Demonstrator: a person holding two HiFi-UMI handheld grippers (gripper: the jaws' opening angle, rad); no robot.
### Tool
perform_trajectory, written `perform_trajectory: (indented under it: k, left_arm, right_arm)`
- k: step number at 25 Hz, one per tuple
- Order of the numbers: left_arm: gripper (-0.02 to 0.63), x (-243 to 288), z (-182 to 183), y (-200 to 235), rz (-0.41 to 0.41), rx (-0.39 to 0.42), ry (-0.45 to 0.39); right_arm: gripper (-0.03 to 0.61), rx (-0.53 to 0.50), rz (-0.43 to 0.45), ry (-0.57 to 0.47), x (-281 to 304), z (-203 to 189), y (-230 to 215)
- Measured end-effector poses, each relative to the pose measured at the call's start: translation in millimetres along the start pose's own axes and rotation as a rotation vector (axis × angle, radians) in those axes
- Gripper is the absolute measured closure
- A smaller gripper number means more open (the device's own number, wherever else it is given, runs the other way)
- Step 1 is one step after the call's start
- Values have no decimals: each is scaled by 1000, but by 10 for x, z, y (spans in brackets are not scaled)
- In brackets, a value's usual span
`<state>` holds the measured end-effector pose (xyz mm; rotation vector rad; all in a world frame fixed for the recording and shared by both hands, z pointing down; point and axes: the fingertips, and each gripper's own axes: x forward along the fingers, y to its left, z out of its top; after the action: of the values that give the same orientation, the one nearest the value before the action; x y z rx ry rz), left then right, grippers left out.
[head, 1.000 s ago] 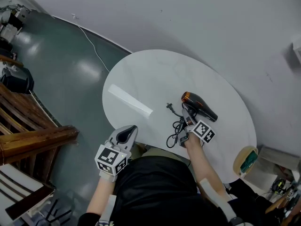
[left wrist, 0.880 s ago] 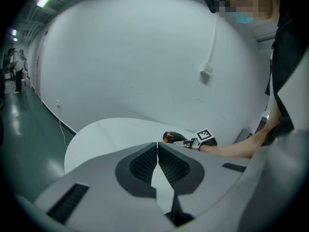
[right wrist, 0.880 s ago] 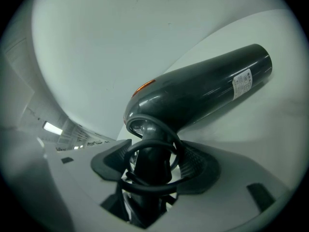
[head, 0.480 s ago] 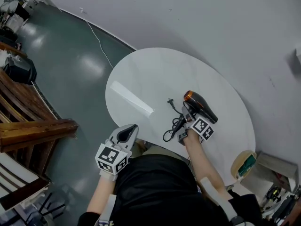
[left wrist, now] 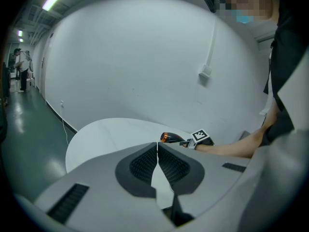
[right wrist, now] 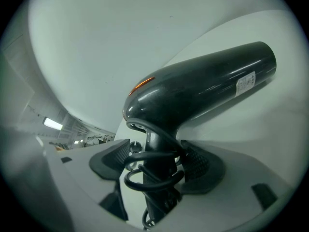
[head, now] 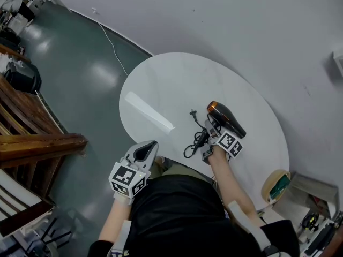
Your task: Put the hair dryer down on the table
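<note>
Right gripper (right wrist: 157,161): jaws opening round hair dryer (right wrist: 203,88) handle (right wrist: 155,141); back off straight, clear of cord (right wrist: 153,177)
Left gripper (left wrist: 158,162): closed, empty; idle

The grey left gripper (head: 146,151) hangs near the waist on a bent left forearm (head: 114,219), jaws pressed together, empty. The grey right gripper (head: 215,133), right forearm (head: 226,179) stretched forward, is opening its jaws around the black hair dryer (head: 228,119) handle.

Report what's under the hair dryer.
Only the white table shows beneath the hair dryer. Its handle and cord stand inside the right gripper, jaws opening; the contact spot is covered.
</note>
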<state>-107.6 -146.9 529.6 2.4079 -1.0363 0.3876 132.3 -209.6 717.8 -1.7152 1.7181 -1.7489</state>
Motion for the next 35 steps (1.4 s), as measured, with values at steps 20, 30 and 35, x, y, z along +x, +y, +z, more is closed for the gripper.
perform_trajectory:
  k: [20, 30, 35]
  left_arm:
    - [603, 4, -103, -394, -79, 38, -3]
    - [603, 254, -53, -708, -193, 70, 9]
    - [603, 433, 57, -897, -256, 99, 6]
  right_arm:
    - [253, 61, 0, 2, -527, -245, -243]
    - [346, -30, 24, -79, -1116, -118, -177]
    - [454, -158, 58, -158, -1498, 102, 48]
